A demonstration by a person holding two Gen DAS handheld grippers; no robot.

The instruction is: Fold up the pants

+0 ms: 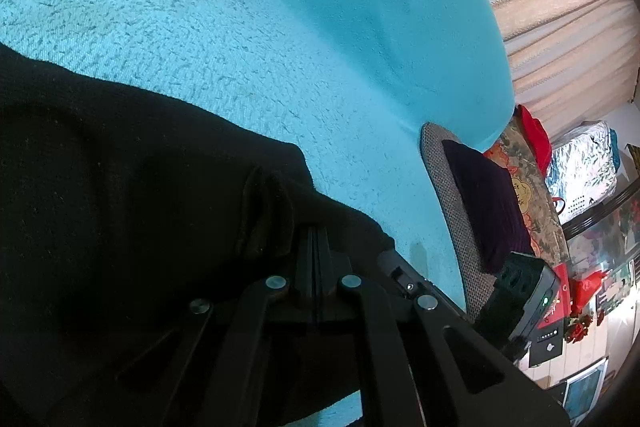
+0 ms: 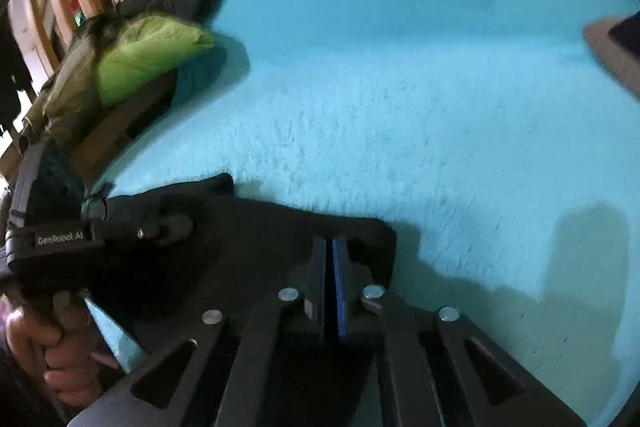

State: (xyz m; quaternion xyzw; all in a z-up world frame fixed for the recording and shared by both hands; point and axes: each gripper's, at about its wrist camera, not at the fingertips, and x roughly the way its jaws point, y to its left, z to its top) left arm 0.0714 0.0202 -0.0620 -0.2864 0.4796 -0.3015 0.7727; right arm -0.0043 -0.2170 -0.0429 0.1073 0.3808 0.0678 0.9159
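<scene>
Pants (image 1: 120,187) pinched between both grippers' fingers (image 2: 319,267)

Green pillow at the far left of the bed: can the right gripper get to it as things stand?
Probably not directly. The right gripper is shut on the black pants, and the left gripper and hand sit between it and the green pillow.
</scene>
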